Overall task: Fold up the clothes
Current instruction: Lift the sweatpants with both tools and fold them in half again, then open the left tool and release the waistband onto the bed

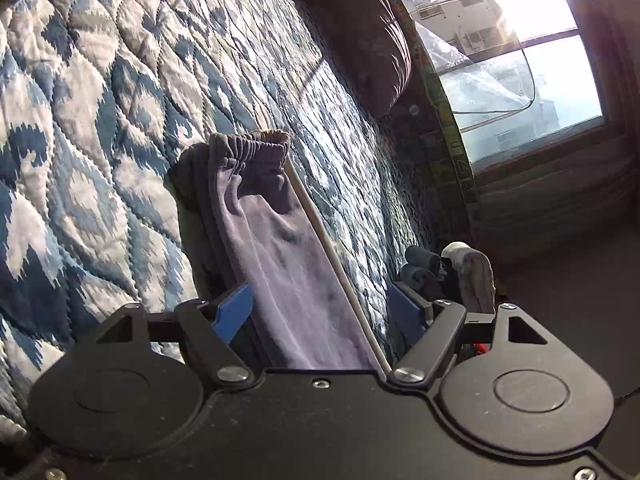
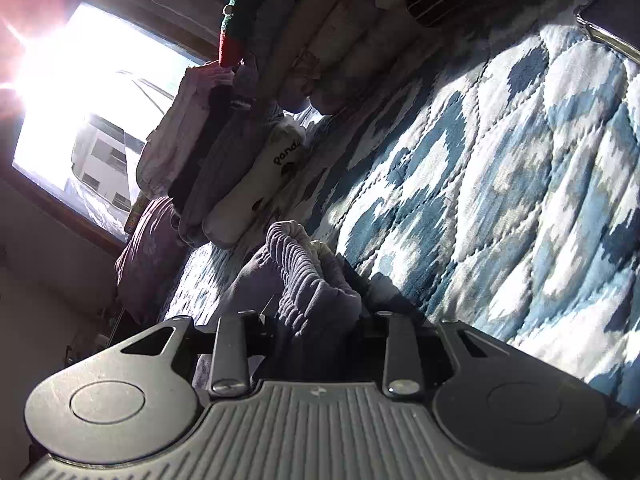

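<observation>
Purple sweatpants [image 1: 304,280] at centre frame in the left wrist view, lying lengthwise on the quilted bed [image 1: 100,120], elastic waistband [image 1: 252,146] at the far end, legs apparently stacked: first fold judged done, crosswise folds left. Left gripper [image 1: 320,312] spread wide, blue pads either side of the cloth, pinching nothing. Right gripper [image 2: 316,320] at lower centre of its view, jaws spread around bunched waistband fabric [image 2: 316,292]; actual contact not discernible. Row of folded garments [image 2: 240,184] at upper left of the right wrist view, beside the window [image 2: 80,100], judged finished work. Bare quilt at right of that frame offering open room; bed edge and dark pillow [image 1: 372,48] at upper right of the left view limiting movement there.
</observation>
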A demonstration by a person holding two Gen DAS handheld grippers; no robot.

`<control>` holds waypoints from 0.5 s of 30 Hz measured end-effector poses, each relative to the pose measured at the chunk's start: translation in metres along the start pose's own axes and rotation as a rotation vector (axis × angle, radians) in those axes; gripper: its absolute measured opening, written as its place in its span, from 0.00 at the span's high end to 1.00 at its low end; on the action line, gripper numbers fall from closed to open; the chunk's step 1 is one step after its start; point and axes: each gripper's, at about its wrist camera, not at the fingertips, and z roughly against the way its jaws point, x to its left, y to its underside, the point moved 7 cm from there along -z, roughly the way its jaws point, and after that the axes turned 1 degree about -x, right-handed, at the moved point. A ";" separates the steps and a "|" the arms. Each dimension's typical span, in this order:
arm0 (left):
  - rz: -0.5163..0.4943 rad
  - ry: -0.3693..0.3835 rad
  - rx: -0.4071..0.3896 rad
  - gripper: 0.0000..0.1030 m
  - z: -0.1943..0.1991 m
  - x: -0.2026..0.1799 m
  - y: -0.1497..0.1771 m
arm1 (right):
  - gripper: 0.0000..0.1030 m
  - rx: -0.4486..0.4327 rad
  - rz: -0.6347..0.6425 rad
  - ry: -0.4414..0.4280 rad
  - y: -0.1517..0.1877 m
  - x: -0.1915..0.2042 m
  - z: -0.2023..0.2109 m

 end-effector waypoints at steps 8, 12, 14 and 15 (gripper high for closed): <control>-0.304 0.015 0.045 0.16 -0.001 -0.016 0.046 | 0.66 0.029 -0.036 0.045 -0.006 0.007 0.003; -0.242 0.043 0.078 0.17 -0.005 -0.003 0.039 | 0.72 -0.012 0.106 0.079 -0.008 0.037 0.011; -0.230 0.068 0.074 0.16 -0.002 -0.003 0.035 | 0.72 -0.039 0.193 0.088 -0.008 0.060 0.015; -0.227 0.076 0.068 0.17 -0.001 -0.002 0.032 | 0.72 -0.057 0.244 0.093 -0.008 0.074 0.017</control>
